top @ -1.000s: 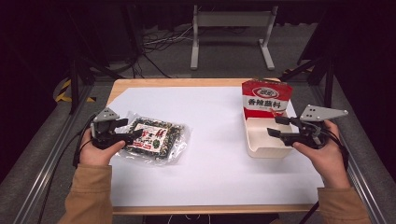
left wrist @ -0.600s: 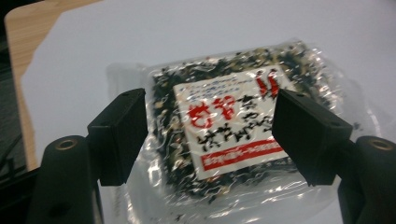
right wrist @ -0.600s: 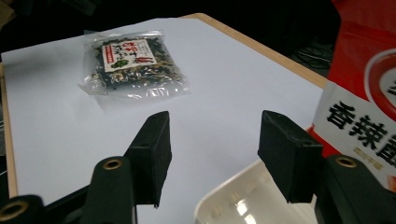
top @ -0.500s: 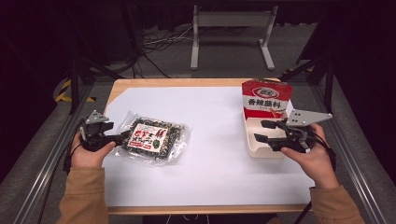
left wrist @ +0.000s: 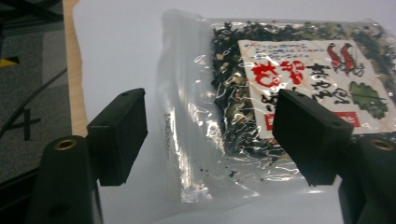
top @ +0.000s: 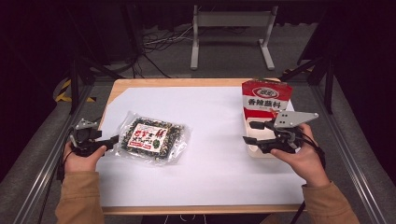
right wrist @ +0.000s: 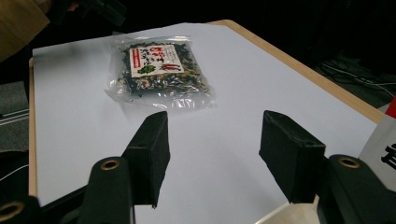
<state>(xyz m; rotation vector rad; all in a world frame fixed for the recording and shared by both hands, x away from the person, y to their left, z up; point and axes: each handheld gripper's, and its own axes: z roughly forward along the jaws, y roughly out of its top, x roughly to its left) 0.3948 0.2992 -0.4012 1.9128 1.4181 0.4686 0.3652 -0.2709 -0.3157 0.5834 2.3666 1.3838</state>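
Note:
A clear bag of dark seaweed snack [top: 152, 137] with a white and red label lies flat on the white sheet, left of centre. My left gripper [top: 108, 140] rests at the bag's left edge, open; in the left gripper view its jaws [left wrist: 212, 135] stand wide on either side of the bag's clear sealed end [left wrist: 201, 154]. My right gripper [top: 250, 132] is open and holds nothing, just left of a cream tray [top: 254, 150] in which a red and white packet [top: 266, 100] stands upright. In the right gripper view the jaws [right wrist: 215, 154] point across the sheet toward the snack bag [right wrist: 159, 70].
The white sheet [top: 215, 116] covers a wooden table [top: 187, 82] whose edge shows at the back and left. Metal rails run along both sides, and a grey stand [top: 231, 21] and cables lie on the floor beyond.
My left gripper has drawn back to the left, off the snack bag's top to its edge. My right gripper has shifted a little left and nearer the person.

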